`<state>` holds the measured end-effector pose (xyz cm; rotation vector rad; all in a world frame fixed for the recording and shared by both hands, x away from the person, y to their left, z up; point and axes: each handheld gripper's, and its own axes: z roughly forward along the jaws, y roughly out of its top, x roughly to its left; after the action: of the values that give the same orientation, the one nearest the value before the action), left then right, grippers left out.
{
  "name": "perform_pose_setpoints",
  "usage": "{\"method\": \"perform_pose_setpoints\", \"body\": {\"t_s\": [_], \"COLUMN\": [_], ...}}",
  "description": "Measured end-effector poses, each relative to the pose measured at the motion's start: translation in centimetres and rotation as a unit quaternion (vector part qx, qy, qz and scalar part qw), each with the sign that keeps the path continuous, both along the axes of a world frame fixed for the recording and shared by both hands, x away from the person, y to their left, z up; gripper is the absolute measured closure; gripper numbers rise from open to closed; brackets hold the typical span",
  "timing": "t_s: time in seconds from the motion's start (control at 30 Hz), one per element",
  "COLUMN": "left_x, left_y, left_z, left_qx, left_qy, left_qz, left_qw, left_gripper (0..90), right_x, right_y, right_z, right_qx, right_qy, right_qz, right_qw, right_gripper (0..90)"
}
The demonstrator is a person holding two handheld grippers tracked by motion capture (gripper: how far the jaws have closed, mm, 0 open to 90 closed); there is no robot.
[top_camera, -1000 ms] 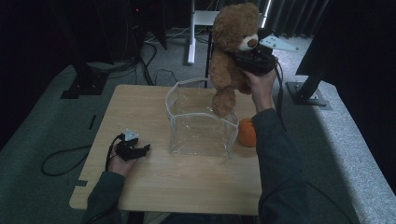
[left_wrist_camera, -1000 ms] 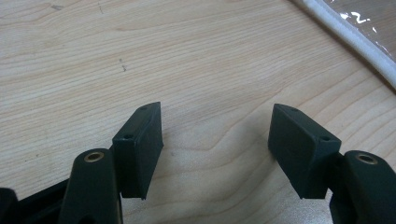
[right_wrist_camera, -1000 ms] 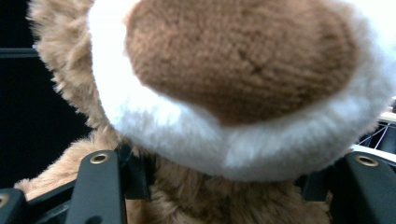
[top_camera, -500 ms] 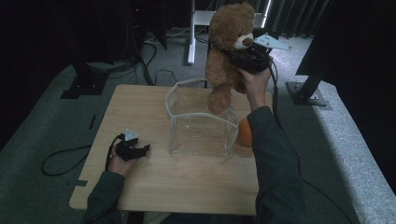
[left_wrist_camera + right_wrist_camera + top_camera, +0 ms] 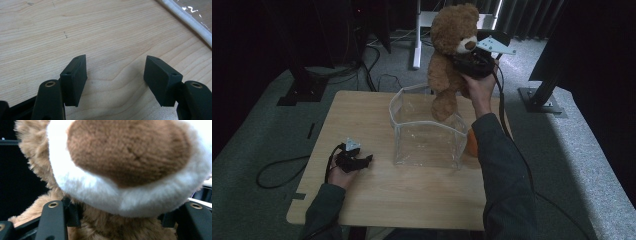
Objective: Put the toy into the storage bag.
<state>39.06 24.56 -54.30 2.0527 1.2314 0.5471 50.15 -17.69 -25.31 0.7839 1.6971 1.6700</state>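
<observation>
A brown teddy bear (image 5: 450, 55) hangs upright in the air over the back rim of a clear plastic bin (image 5: 427, 131) on the wooden table (image 5: 412, 200). My right gripper (image 5: 464, 62) is shut on the bear's neck, just under its white muzzle (image 5: 125, 187), which looms close in the right gripper view. The bear's feet dangle just above the bin's opening. My left gripper (image 5: 364, 161) rests on the table at the left, open, with bare wood (image 5: 115, 75) between its jaws. A corner of the bin's white rim (image 5: 190, 20) crosses the left gripper view.
An orange ball (image 5: 472, 142) lies on the table against the bin's right side, partly behind my right sleeve. Cables trail off the table's left edge to the floor. Black stands and a white post stand beyond the table.
The right hand has shifted the bear slightly leftward and farther over the bin. The left gripper has stayed put.
</observation>
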Motion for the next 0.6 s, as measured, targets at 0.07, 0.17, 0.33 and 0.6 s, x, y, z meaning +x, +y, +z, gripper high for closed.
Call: {"method": "perform_pose_setpoints", "body": {"t_s": [0.07, 0.17, 0.33, 0.6], "left_x": [0.0, 0.0, 0.0, 0.0], "left_y": [0.0, 0.0, 0.0, 0.0], "left_z": [0.0, 0.0, 0.0, 0.0], "left_qx": [0.0, 0.0, 0.0, 0.0], "left_qy": [0.0, 0.0, 0.0, -0.001], "left_qz": [0.0, 0.0, 0.0, 0.0], "left_qw": [1.0, 1.0, 1.0, 1.0], "left_gripper": [35.8, 35.8, 35.8, 35.8], "right_x": [0.0, 0.0, -0.1, -0.5], "right_y": [0.1, 0.6, 1.5, 2.7], "right_z": [-0.1, -0.3, -0.5, -0.9], "right_qx": [0.0, -0.008, -0.023, -0.028], "right_qy": [0.0, -0.004, -0.012, -0.017], "right_qz": [0.003, 0.009, 0.015, 0.031], "right_qw": [1.0, 0.9999, 0.9995, 0.999], "right_gripper": [35.9, 35.9, 35.8, 35.8]}}
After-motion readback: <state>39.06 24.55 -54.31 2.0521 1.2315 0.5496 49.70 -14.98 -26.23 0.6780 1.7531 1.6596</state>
